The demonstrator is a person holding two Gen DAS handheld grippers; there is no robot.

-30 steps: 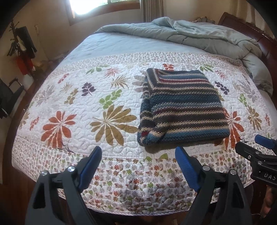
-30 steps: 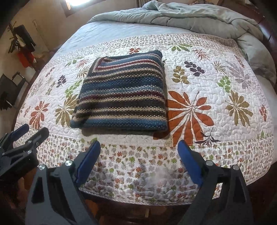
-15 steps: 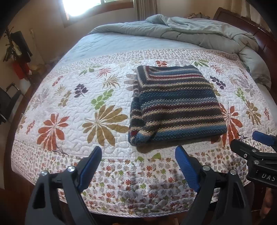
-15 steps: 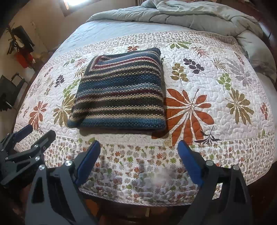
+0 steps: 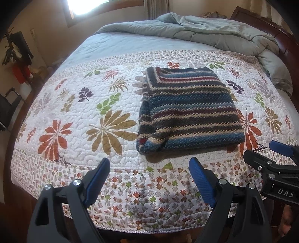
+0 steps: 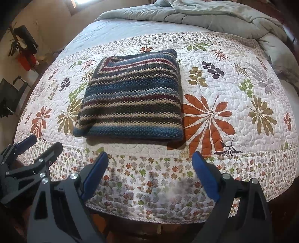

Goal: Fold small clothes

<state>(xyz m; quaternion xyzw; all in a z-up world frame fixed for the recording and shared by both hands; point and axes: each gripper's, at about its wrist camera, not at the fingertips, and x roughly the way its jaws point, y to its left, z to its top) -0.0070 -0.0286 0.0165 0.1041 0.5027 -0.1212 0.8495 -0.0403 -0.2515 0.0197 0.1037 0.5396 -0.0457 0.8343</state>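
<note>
1. Left wrist view: the sweater's (image 5: 188,110) left edge shows bunched layers and a rolled near-left corner. The right wrist view shows its right edge straight and flat.
2. 1 folded striped sweater lies on the quilt (image 5: 78,119), near the bed's front edge, touching neither gripper.
3. Left gripper (image 5: 149,179): jaws wide, nothing between them. Right gripper (image 6: 150,175): jaws wide, nothing between them. Each appears at the edge of the other's view.
4. Bed: 1 floral quilt, 1 grey comforter (image 5: 214,31) bunched at the far end, dark wooden frame (image 5: 286,46) on the right.
5. Room: 1 bright window (image 5: 84,7) and beige walls.
</note>
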